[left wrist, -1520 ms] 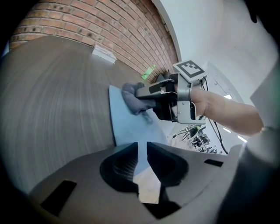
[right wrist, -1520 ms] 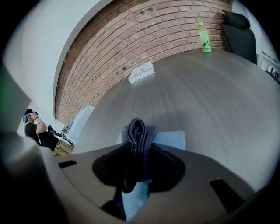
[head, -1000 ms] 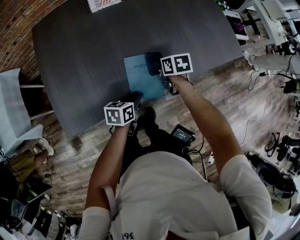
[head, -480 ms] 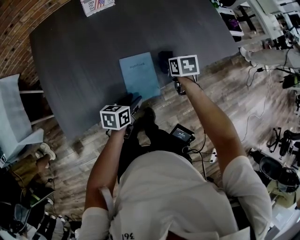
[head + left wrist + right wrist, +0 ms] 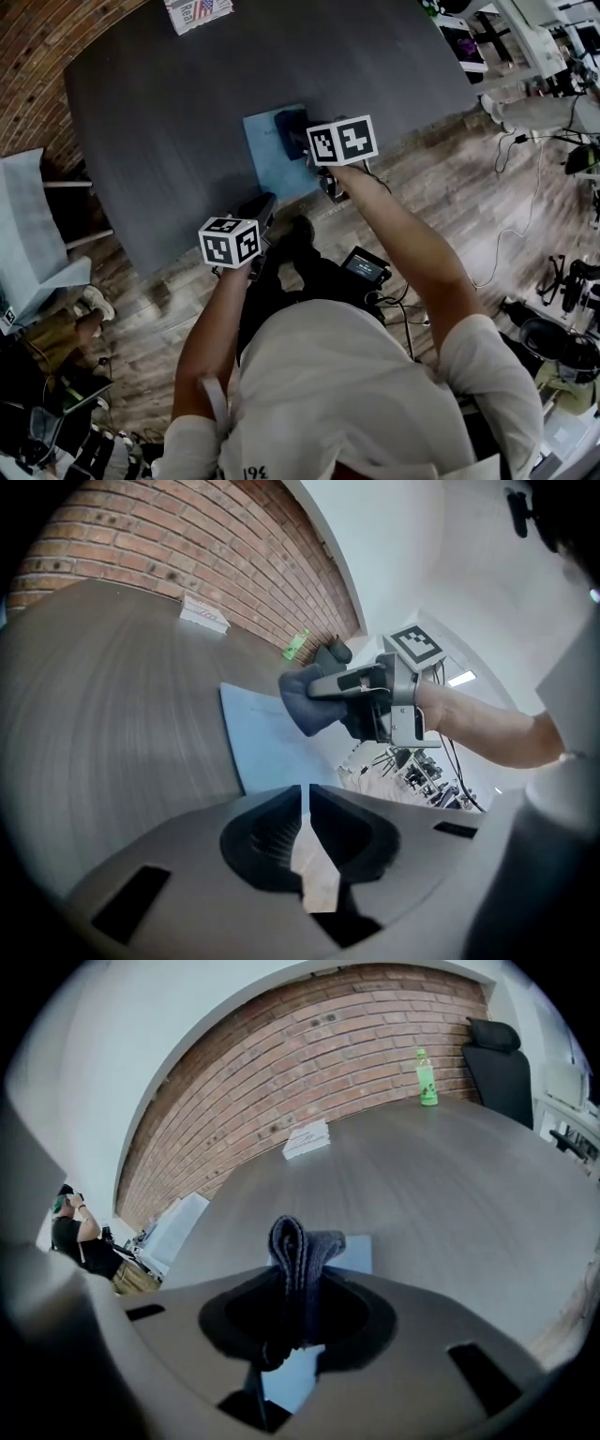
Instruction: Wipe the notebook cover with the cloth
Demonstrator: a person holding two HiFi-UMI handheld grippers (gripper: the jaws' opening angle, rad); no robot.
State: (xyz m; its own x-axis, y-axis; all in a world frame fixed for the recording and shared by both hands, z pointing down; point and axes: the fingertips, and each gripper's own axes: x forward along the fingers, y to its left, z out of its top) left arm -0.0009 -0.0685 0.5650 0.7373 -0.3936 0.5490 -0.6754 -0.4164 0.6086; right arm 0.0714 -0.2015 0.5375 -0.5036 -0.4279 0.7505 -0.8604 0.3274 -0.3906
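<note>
A light blue notebook [image 5: 267,159] lies flat on the dark table [image 5: 159,112], near its front edge. My right gripper [image 5: 314,150] is shut on a folded dark blue-grey cloth [image 5: 291,125], which hangs over the notebook's right part. In the right gripper view the cloth [image 5: 298,1241] stands bunched between the jaws, with the notebook [image 5: 358,1252] below it. In the left gripper view that cloth [image 5: 305,697] sits above the notebook [image 5: 258,738]; whether it touches the cover I cannot tell. My left gripper [image 5: 261,208] is at the table's front edge, left of the notebook. Its jaws have just been closing and are shut with nothing between them.
A flag-printed booklet [image 5: 197,9] lies at the table's far side. A green bottle [image 5: 427,1077] stands on the far right of the table, and a black chair [image 5: 502,1054] is beyond it. A person [image 5: 80,1241] sits off to the left.
Half a second ago the right gripper held the cloth just right of the notebook; it has now moved left, over the cover. The left gripper has shifted only slightly.
</note>
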